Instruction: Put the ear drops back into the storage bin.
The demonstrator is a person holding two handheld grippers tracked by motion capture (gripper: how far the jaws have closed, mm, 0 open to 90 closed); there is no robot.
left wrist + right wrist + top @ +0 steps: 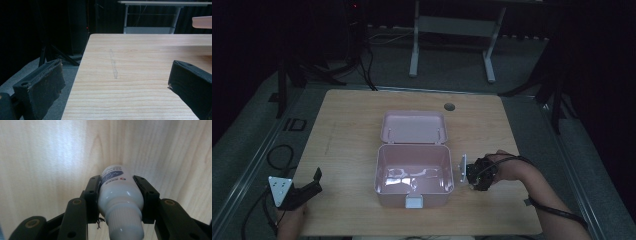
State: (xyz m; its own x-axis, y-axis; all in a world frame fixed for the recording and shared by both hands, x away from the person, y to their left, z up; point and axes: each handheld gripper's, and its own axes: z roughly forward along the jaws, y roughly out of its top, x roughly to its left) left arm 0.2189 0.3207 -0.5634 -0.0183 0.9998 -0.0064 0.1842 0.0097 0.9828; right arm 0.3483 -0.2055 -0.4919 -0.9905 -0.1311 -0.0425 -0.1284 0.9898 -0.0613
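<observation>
On the left, the left hand-held gripper (314,181) rests near the table (347,125) edge, its jaws wide apart with nothing between them. In the middle sits a pink box (414,196) with its lid (413,127) flipped back. On the right, the right hand-held gripper (121,200) squeezes a small white bottle (119,195), held just beside the box's right wall. I think the bottle goes in next: lift it over the wall, then let go. The box has lots of room inside.
</observation>
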